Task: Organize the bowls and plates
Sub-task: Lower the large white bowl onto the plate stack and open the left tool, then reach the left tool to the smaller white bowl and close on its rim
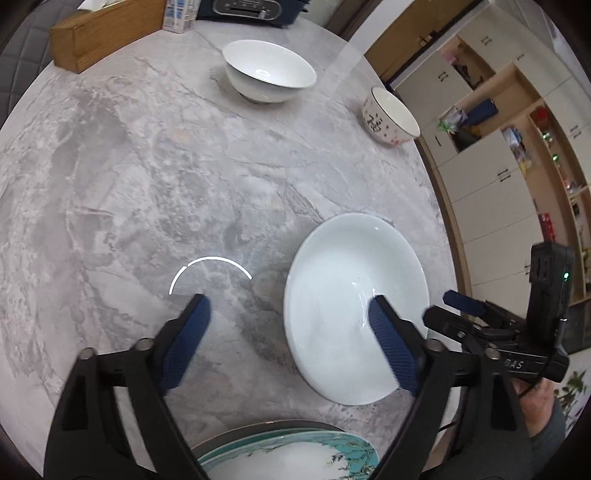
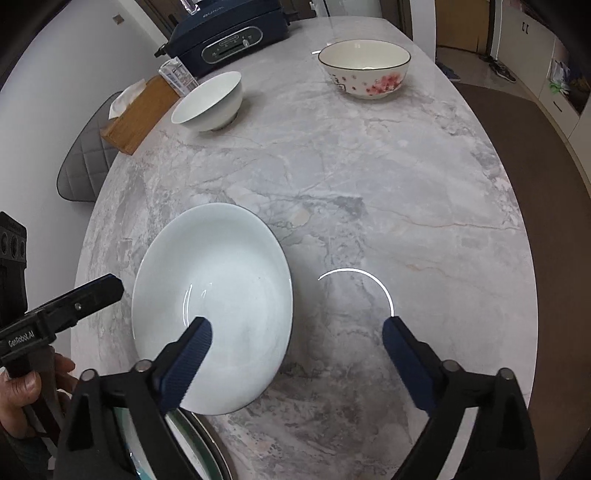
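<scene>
A white deep plate (image 1: 351, 295) (image 2: 221, 295) lies on the grey marble table (image 1: 147, 184) near its front edge. My left gripper (image 1: 290, 306) is open above the table, its right finger over the plate's bowl. My right gripper (image 2: 297, 328) is open, its left finger over the same plate. A teal-patterned plate (image 1: 295, 454) (image 2: 184, 446) on a stack lies at the front edge below the grippers. A plain white bowl (image 1: 267, 72) (image 2: 208, 101) stands far back. A flower-patterned bowl (image 1: 389, 116) (image 2: 365, 68) stands at the far right.
A wooden tissue box (image 1: 99, 35) (image 2: 142, 110), a small carton (image 1: 179, 14) and a dark blue appliance (image 1: 251, 11) (image 2: 229, 37) stand along the far edge. A grey chair (image 2: 86, 162) is left of the table. Cabinets (image 1: 498, 147) stand to the right.
</scene>
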A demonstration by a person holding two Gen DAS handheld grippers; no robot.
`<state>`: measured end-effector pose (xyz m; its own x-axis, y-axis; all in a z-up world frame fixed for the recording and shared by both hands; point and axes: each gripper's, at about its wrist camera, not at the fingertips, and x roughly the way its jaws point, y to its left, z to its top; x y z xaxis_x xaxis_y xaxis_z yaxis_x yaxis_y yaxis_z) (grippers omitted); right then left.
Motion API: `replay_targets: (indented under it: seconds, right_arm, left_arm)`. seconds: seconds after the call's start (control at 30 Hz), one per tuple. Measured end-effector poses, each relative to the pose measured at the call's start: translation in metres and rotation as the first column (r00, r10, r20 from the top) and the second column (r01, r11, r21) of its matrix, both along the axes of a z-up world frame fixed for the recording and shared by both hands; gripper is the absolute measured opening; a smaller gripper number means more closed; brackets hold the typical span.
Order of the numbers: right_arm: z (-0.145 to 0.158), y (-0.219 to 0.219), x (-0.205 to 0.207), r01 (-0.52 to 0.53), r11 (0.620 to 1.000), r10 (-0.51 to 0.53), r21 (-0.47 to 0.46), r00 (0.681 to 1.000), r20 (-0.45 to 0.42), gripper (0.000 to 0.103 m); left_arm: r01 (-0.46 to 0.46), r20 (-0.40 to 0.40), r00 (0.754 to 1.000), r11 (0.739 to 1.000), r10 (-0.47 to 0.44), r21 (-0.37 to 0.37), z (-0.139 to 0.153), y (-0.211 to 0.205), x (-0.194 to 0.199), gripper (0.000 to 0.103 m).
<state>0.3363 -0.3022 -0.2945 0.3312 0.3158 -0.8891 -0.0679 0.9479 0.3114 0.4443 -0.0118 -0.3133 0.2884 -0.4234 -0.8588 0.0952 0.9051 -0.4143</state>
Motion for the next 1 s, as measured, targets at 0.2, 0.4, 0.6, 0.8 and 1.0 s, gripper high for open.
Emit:
replay_targets:
  seconds: [0.2,0.4,0.6,0.8,1.0]
  right_arm:
    - [0.023,-0.017,0.012,-0.021,0.995,0.018,0.095,0.999,0.034,0.103]
    - [0.063,-0.012,0.062,-0.083,0.989,0.075,0.120,0.995,0.070,0.103]
    - [0.065,0.017,0.123,-0.103,0.990,0.095,0.099,0.992,0.079,0.102]
    - [0.038,0.068,0.174,-0.122,0.990,0.119,0.065,0.992,0.051,0.093]
    - [0.008,0.090,0.236,-0.106,0.993,0.107,0.054,0.994,-0.014,0.088]
  left_arm:
    - [-0.047,0.074,0.996,0.998,0.044,0.039,0.026,0.030,0.019,0.103]
    - [-0.063,0.129,0.990,0.996,0.055,0.057,0.050,0.041,0.061,0.103]
    - [-0.122,0.076,0.991,0.987,0.114,0.109,0.053,0.046,0.145,0.103]
    - [-0.127,0.084,0.990,0.975,0.113,0.184,0.040,0.041,0.219,0.102]
    - [-0.104,0.042,0.994,0.973,0.098,0.204,0.003,0.036,0.263,0.102]
